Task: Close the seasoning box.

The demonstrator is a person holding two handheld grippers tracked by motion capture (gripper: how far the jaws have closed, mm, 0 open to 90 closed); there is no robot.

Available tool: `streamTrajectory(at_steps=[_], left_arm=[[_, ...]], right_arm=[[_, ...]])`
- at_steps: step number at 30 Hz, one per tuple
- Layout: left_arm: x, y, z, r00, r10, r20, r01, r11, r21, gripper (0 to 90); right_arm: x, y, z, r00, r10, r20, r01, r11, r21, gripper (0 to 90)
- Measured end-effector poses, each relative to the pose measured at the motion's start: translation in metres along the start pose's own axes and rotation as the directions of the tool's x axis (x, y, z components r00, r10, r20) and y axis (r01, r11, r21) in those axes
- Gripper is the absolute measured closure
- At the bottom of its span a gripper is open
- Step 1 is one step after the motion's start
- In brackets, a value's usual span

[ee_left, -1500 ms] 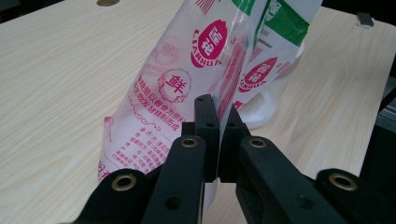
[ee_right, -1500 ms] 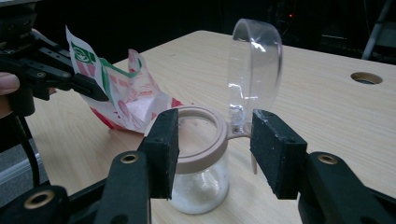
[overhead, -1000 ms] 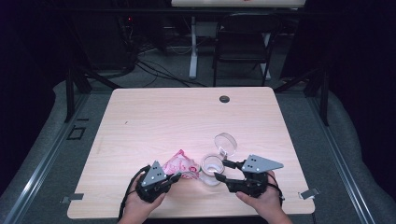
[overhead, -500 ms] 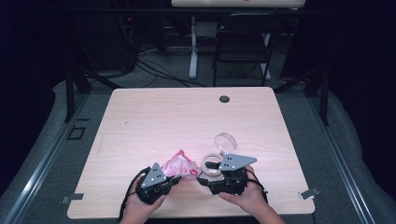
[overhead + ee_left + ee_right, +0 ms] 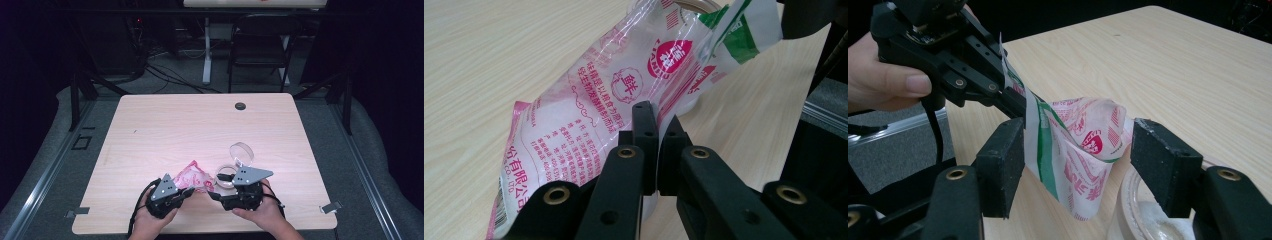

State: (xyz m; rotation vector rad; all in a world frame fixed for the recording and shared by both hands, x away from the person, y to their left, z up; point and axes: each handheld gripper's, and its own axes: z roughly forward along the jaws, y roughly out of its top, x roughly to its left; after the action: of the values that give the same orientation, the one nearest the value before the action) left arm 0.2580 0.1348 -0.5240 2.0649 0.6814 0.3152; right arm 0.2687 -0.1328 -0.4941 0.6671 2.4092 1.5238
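**Bag held up over the jar, second grip lining up**

Dark room, pale wooden table (image 5: 200, 130). From the high view, your left gripper (image 5: 186, 192) holds the pink-and-white bag (image 5: 196, 176) just left of the small open jar (image 5: 225, 176), near the table's front edge; the jar's clear lid (image 5: 241, 153) lies just behind the jar. Your right gripper (image 5: 214, 195) sits by the jar too.

Left gripper view: jaws clamped tight on the bag's (image 5: 624, 95) film, probably so the contents hang while the top stays free. Red Chinese print reads 鲜, with "CO., LTD." along the lower edge.

Right gripper view: jaws stand wide apart, straddling the bag's green-striped opened top (image 5: 1073, 150) above the jar (image 5: 1148, 220), not yet pressing, likely ready to pinch it.
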Motion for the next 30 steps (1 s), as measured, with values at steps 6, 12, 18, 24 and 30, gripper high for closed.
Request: streamTrajectory(at_steps=[6,12,18,24,30], left_arm=[[-0.001,0.000,0.001,1.0000,-0.003,0.000,0.003,1.0000,-0.001,90.0],[-0.001,-0.001,0.001,1.0000,0.000,0.007,0.000,1.0000,0.003,90.0],[-0.002,-0.003,0.001,0.9999,-0.003,0.011,0.003,1.0000,0.000,90.0],[-0.003,-0.004,0.002,0.9999,0.001,0.016,-0.001,1.0000,0.004,90.0],[-0.003,-0.005,0.003,0.9998,0.008,0.019,-0.009,0.9999,0.010,90.0]], right_arm=[[0.003,0.000,-0.001,1.0000,-0.005,-0.003,0.005,1.000,-0.001,37.2],[0.000,0.000,0.013,0.9996,-0.026,0.010,0.026,0.998,0.051,37.3],[-0.001,0.000,0.027,0.9983,-0.039,0.043,0.035,0.995,0.096,40.0],[-0.004,0.000,0.031,0.9996,-0.013,0.025,0.010,0.992,0.123,47.0],[-0.003,0.001,0.036,0.9991,-0.033,0.028,0.029,0.988,0.150,52.5]])
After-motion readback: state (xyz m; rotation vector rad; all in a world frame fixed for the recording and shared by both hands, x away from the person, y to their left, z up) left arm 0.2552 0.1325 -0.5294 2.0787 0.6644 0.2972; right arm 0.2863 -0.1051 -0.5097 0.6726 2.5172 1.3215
